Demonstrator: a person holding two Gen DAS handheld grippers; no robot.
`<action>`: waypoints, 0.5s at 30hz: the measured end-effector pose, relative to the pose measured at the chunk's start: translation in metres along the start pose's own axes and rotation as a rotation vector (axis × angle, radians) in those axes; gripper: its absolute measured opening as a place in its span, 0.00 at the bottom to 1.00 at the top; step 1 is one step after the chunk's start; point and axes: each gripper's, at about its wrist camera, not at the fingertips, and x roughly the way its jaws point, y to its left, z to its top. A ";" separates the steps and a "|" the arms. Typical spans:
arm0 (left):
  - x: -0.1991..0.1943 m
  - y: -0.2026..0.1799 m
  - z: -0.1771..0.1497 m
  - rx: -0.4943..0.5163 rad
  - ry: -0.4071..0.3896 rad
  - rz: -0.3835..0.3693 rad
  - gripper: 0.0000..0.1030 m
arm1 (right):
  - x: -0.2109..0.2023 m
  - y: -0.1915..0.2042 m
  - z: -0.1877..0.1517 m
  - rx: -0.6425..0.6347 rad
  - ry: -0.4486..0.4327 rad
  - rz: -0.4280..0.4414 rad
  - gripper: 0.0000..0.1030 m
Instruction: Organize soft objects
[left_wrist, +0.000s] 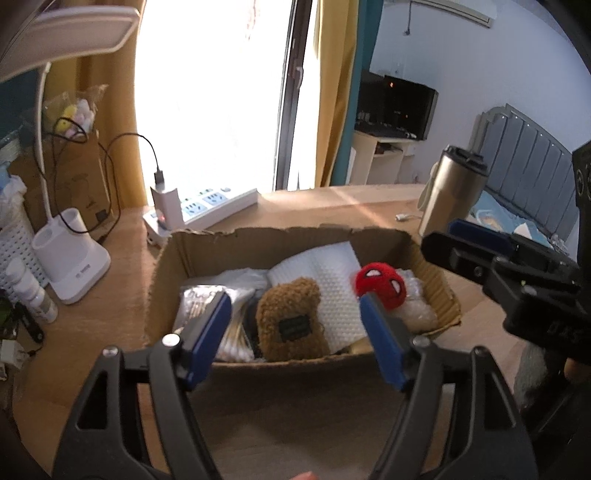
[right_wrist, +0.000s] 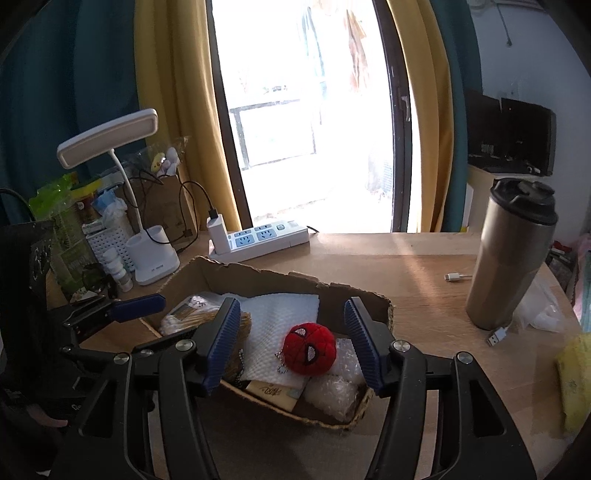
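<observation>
**Both tools apart above the cardboard box**

Left tool (left_wrist: 295, 325) fills the lower part of the left wrist view, its two blue fingers standing wide apart with nothing clamped between them. Through the gap one sees the open cardboard box (left_wrist: 258, 240) on the wooden surface (left_wrist: 332, 206). Inside the box, in the centre of the frame, lies a brown fuzzy plush (left_wrist: 290, 321) with a dark label, partly on a white foam sheet (left_wrist: 332, 273). To the right of it sits a red spider-face plush ball (left_wrist: 382, 284), just behind the right finger. A pack of cotton swabs (left_wrist: 207, 302) lies at the left side of the box.

Right tool (right_wrist: 291, 339) is in the lower part of the right wrist view, also with the fingers apart and holding nothing. The red ball shows between them, resting in the box on the foam sheet, beside some bubble wrap (right_wrist: 332, 395) at the lower right corner of the box.

A steel travel mug (right_wrist: 513, 258) stands upright on the surface at the right, well apart from the box. A white power strip (right_wrist: 266, 236) lies behind the box, and a white desk lamp (right_wrist: 147, 240) stands at the left.
</observation>
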 end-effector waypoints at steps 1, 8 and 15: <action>-0.005 0.000 0.000 -0.001 -0.011 0.000 0.76 | -0.003 0.001 0.000 -0.001 -0.003 -0.002 0.60; -0.044 -0.002 -0.003 -0.008 -0.092 0.003 0.86 | -0.033 0.012 -0.003 -0.016 -0.038 -0.022 0.61; -0.082 -0.004 -0.008 -0.009 -0.172 0.000 0.88 | -0.061 0.025 -0.008 -0.033 -0.068 -0.049 0.61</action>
